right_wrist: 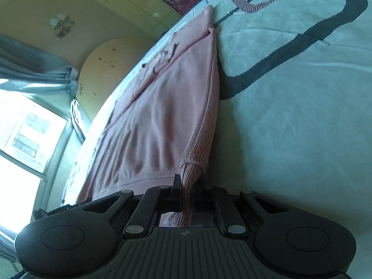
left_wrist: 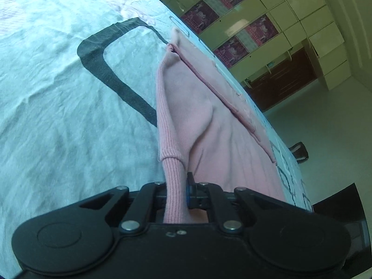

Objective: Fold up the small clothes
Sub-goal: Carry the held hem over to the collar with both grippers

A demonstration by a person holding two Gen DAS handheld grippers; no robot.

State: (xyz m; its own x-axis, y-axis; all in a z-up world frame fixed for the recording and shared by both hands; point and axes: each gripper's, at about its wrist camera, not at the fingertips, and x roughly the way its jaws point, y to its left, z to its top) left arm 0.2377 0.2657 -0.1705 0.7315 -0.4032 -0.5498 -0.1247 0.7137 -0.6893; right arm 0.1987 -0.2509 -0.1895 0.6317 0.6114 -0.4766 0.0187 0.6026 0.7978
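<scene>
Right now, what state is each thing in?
Left gripper: shut on the sweater's ribbed edge.
Right gripper: shut on the sweater's ribbed edge.
Sweater: pink, partly folded, held taut, lying on the sheet.
Sheet: spread out, wrinkled.

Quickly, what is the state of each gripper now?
Left gripper: shut on the ribbed edge of the pink knitted garment.
Right gripper: shut on the same garment's ribbed edge.

Cream cabinets (left_wrist: 300, 7), bright window (right_wrist: 25, 134), grey curtain (right_wrist: 34, 69), perhaps tiled floor (left_wrist: 325, 121).
</scene>
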